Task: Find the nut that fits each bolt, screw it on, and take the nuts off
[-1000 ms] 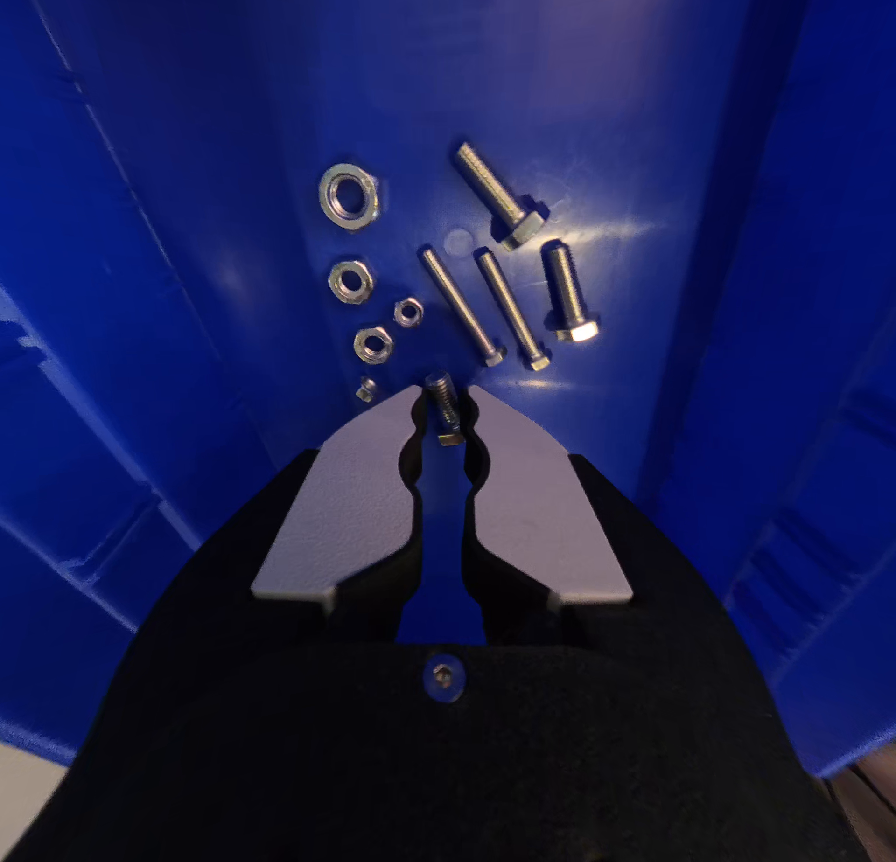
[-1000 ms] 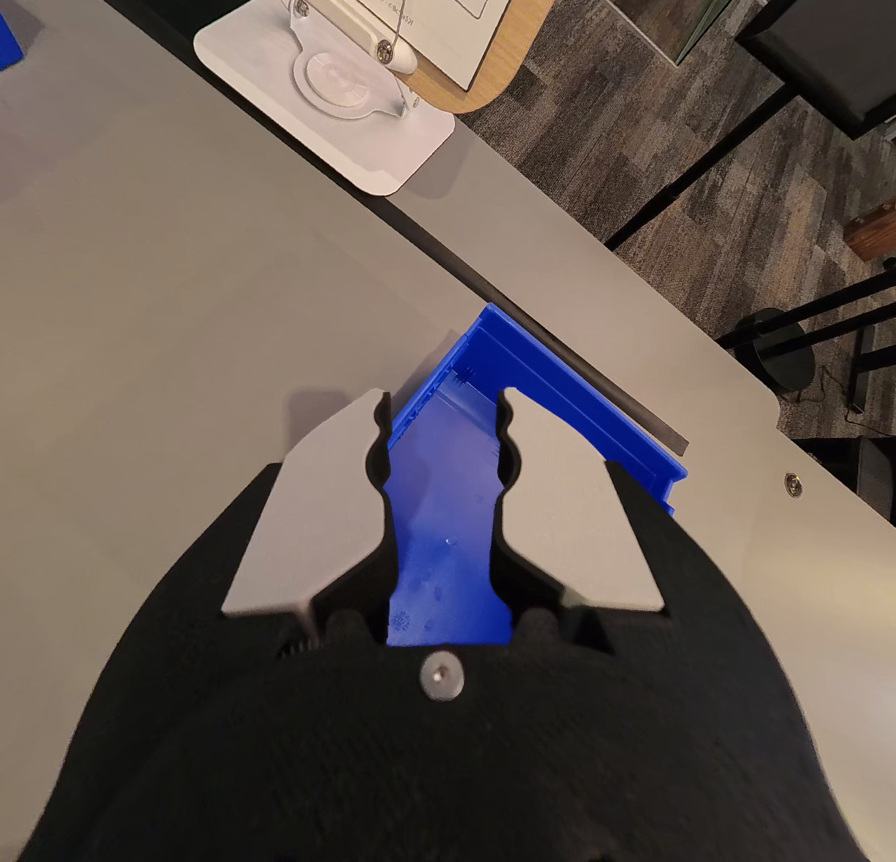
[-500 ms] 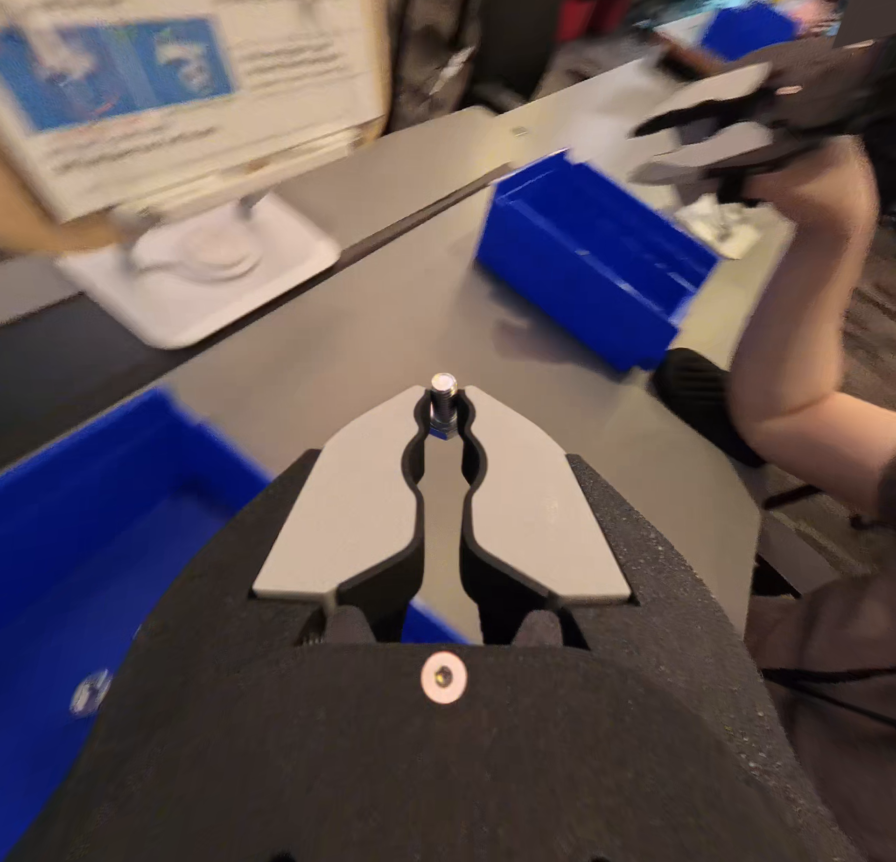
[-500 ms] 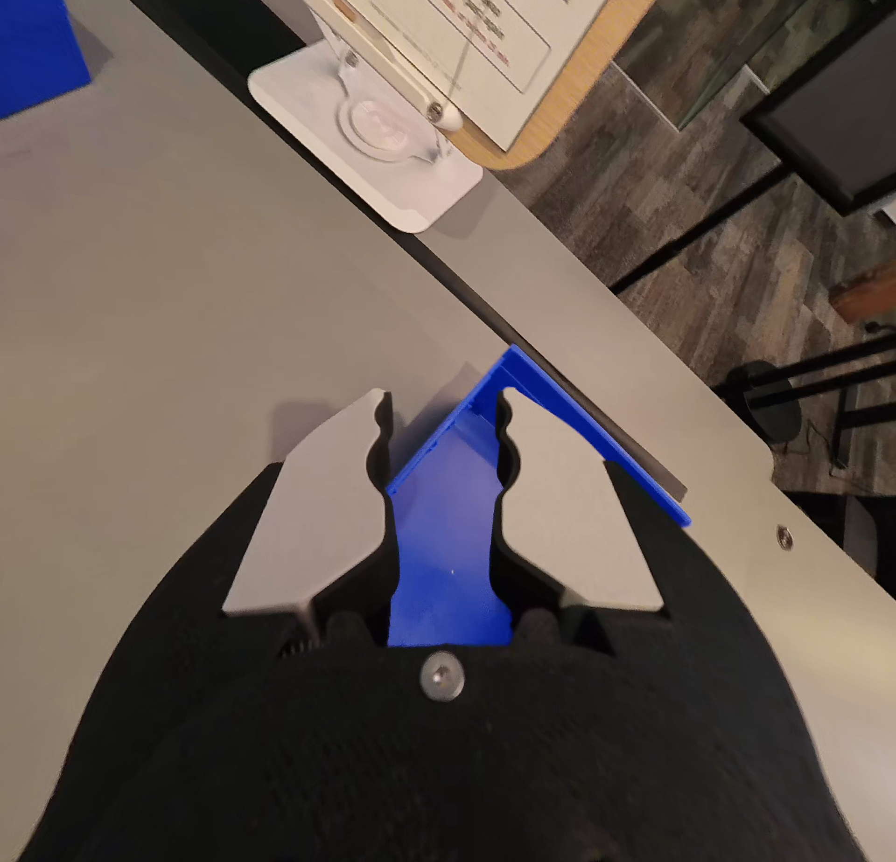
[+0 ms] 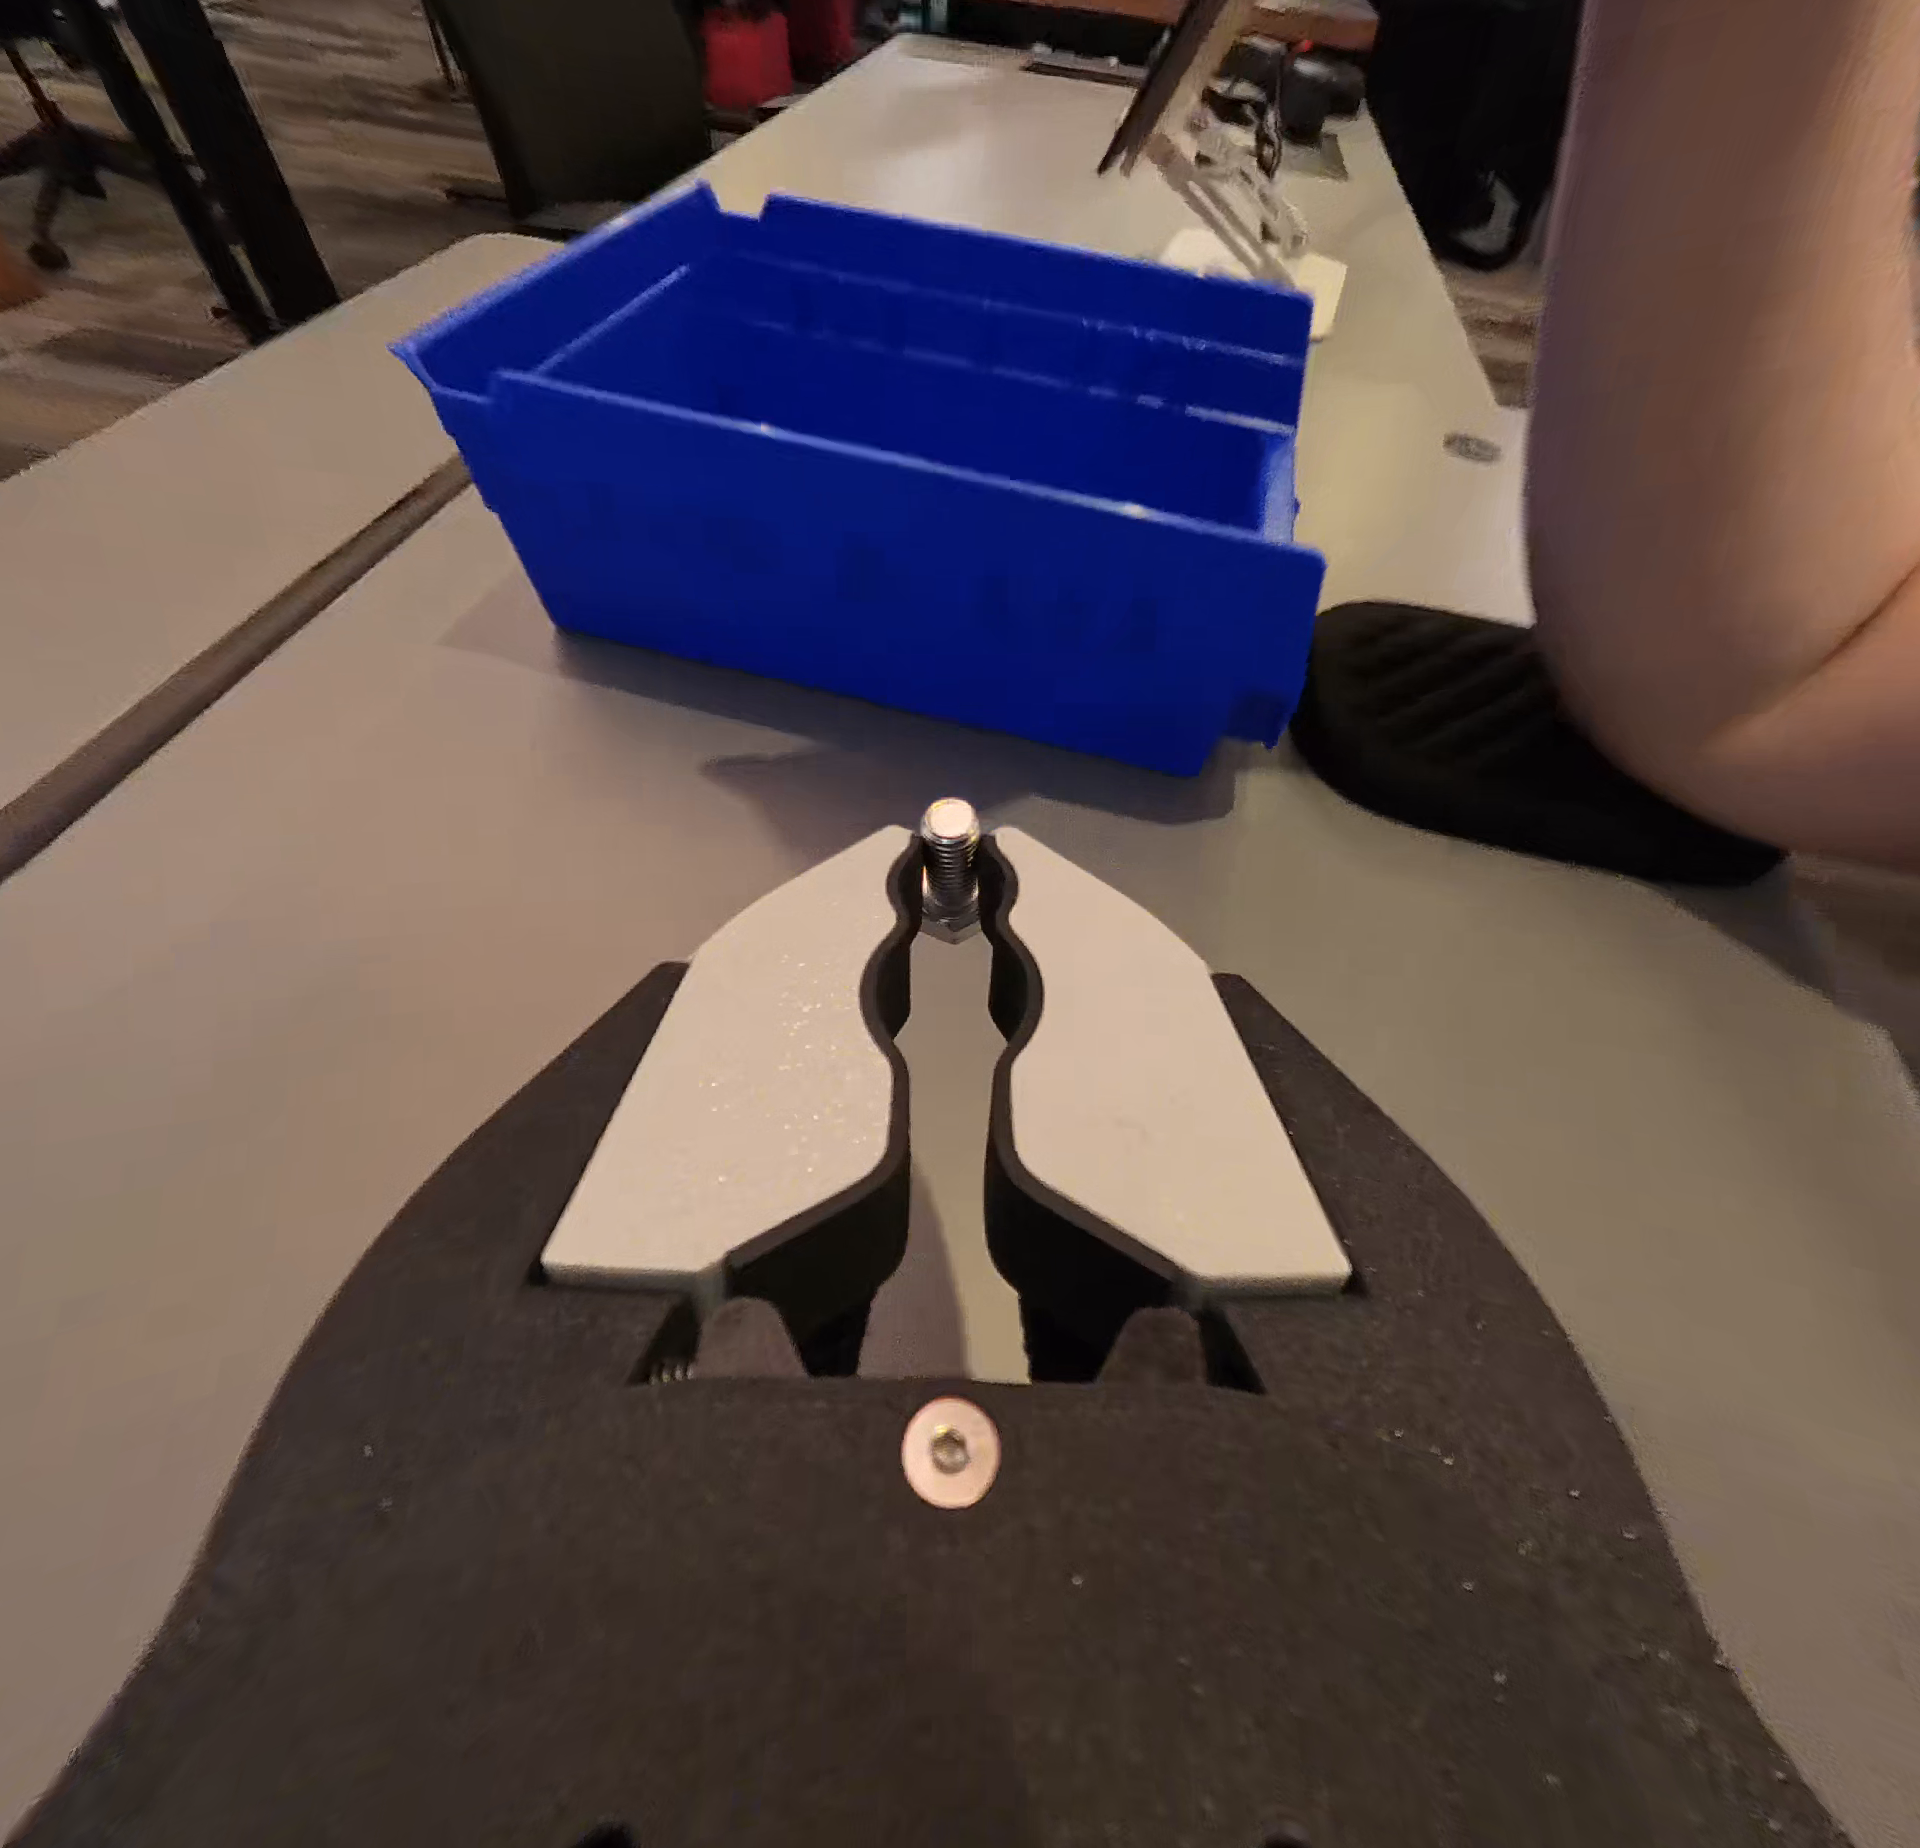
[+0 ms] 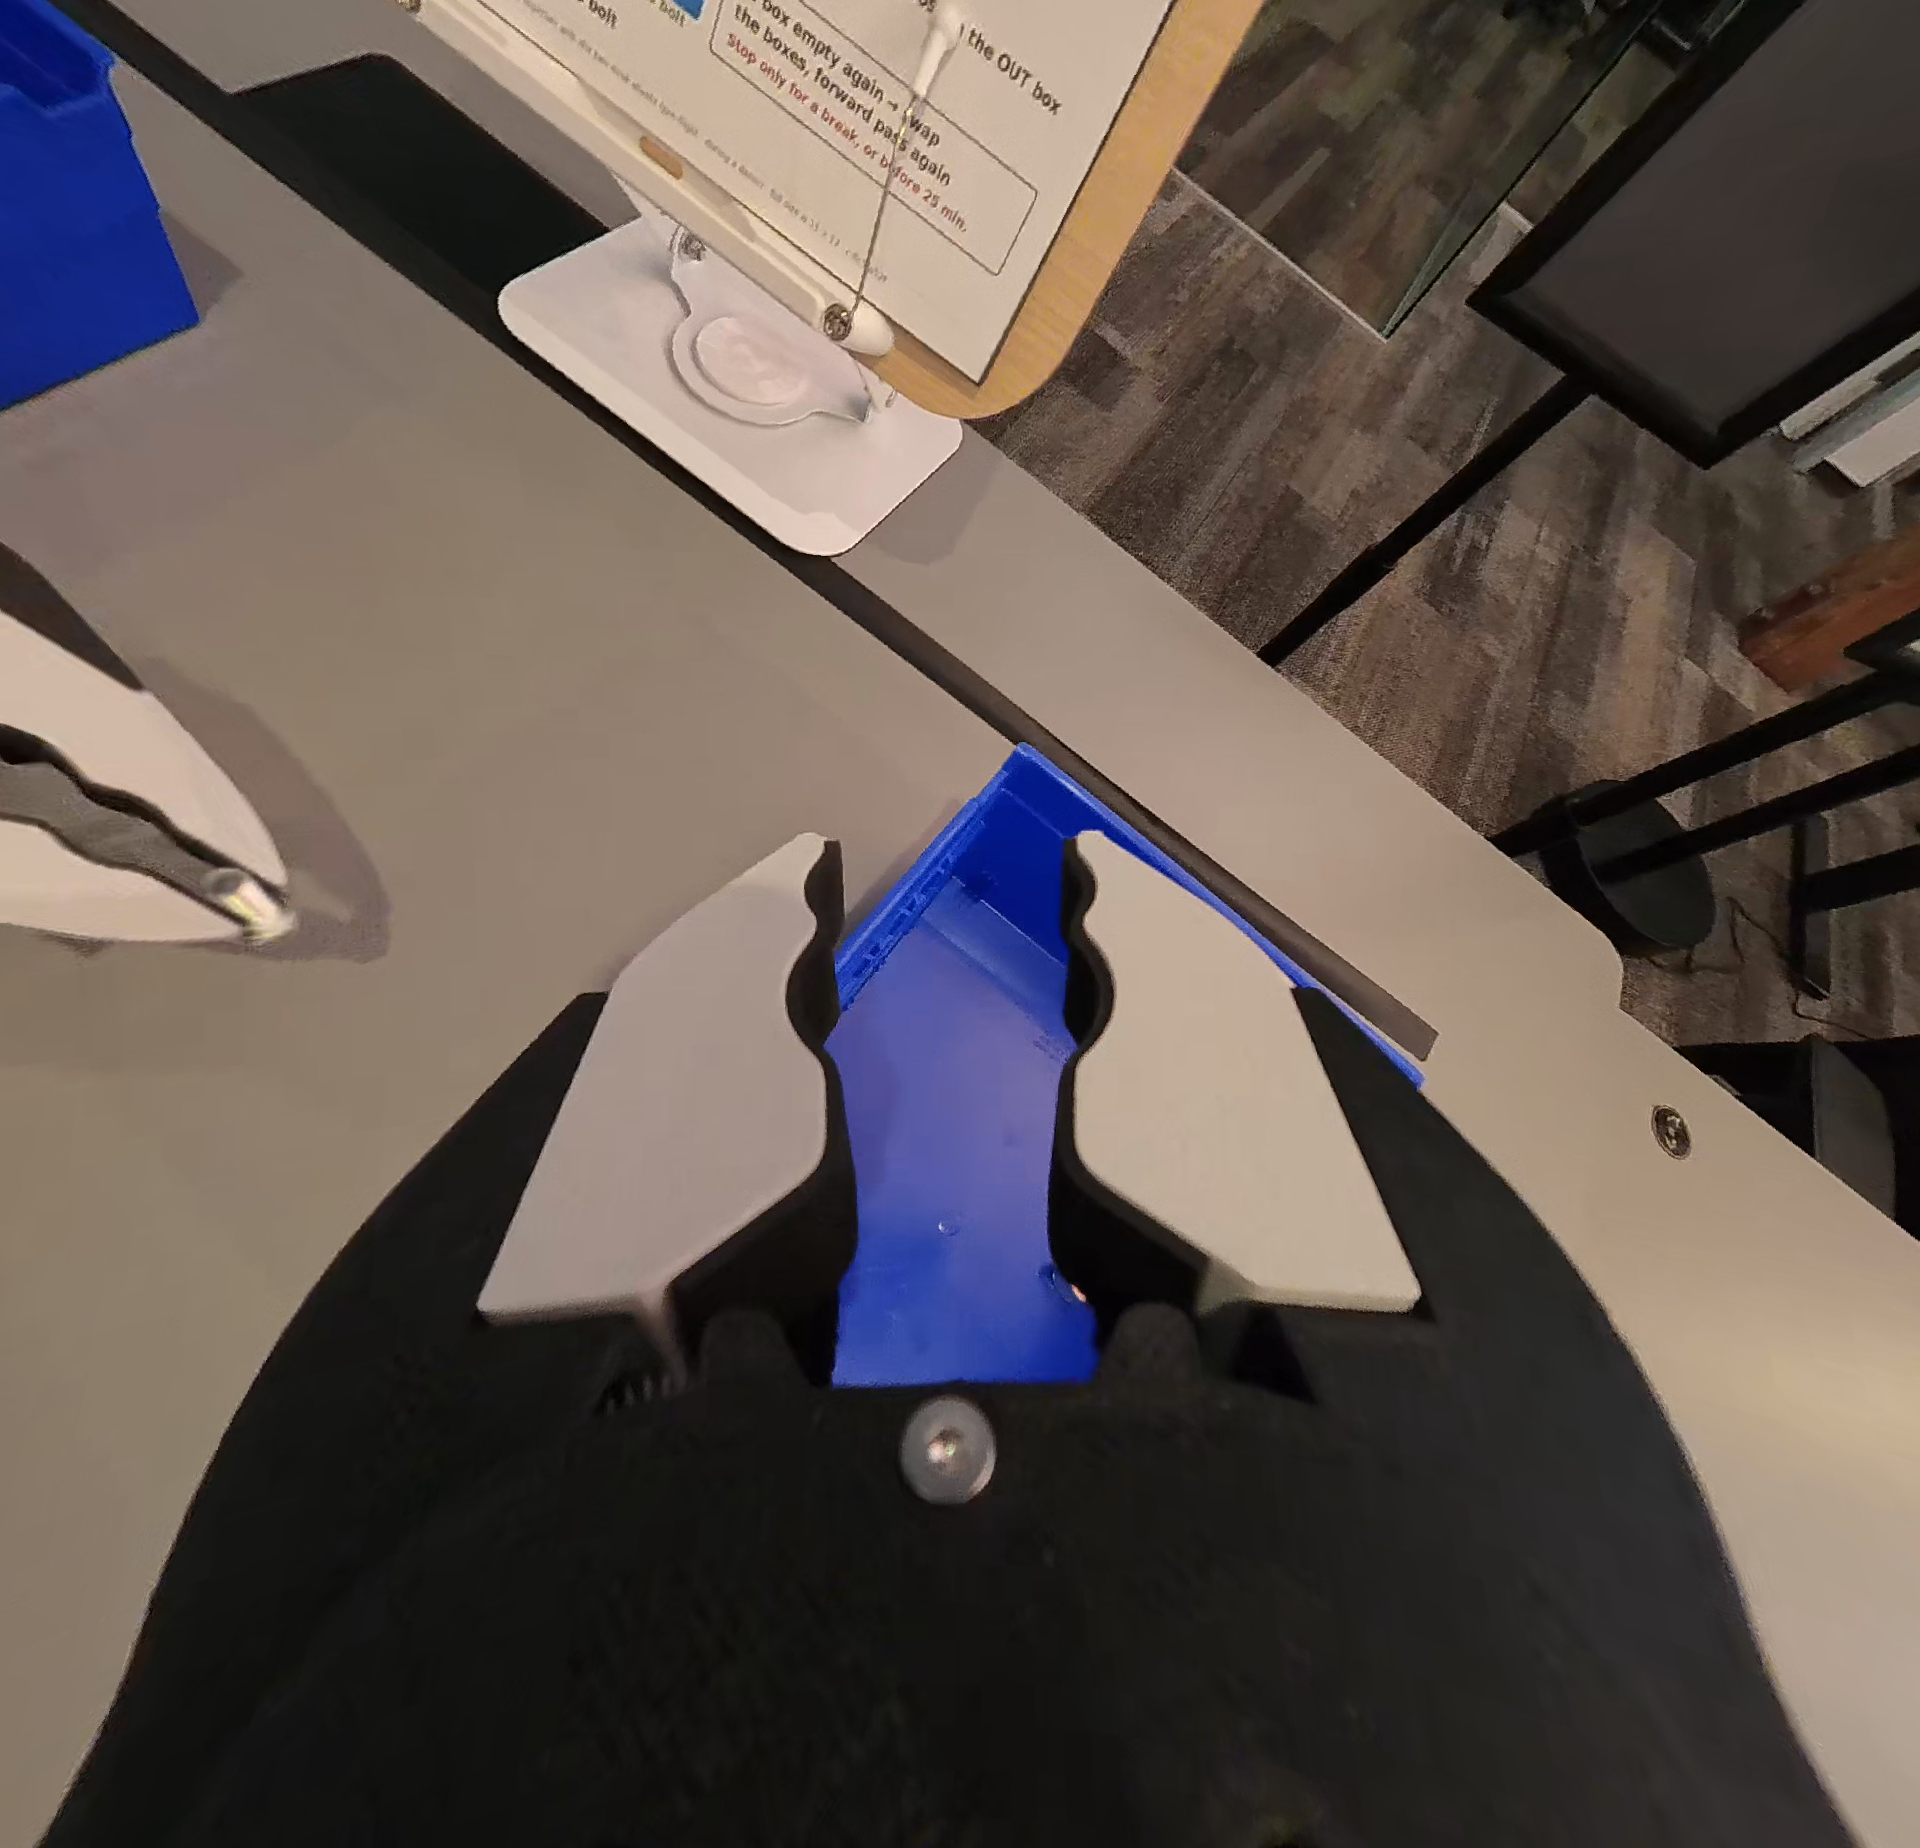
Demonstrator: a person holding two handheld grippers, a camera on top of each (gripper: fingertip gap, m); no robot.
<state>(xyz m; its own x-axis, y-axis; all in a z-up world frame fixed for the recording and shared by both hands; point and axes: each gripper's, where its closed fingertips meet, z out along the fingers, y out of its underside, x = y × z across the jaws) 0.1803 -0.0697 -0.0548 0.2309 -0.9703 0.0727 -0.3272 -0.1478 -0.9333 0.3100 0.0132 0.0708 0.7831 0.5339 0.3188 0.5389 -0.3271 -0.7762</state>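
Left wrist view: a short silver threaded bolt (image 5: pixel 948 871) is being clamped, thread outward for nutting, by the left gripper (image 5: pixel 950 848); the right gripper (image 6: pixel 948 842) is being held apart, empty.

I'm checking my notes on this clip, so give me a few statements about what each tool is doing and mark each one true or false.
1. The left tool is shut on a short bolt. True.
2. That bolt already carries a nut. False: its thread is bare.
3. The right tool is open and empty. True.
4. The right tool hovers over bare table. False: it is above a blue bin.
5. The left tool's bolt is inside the bin. False: it is held over the grey table, short of the bin.
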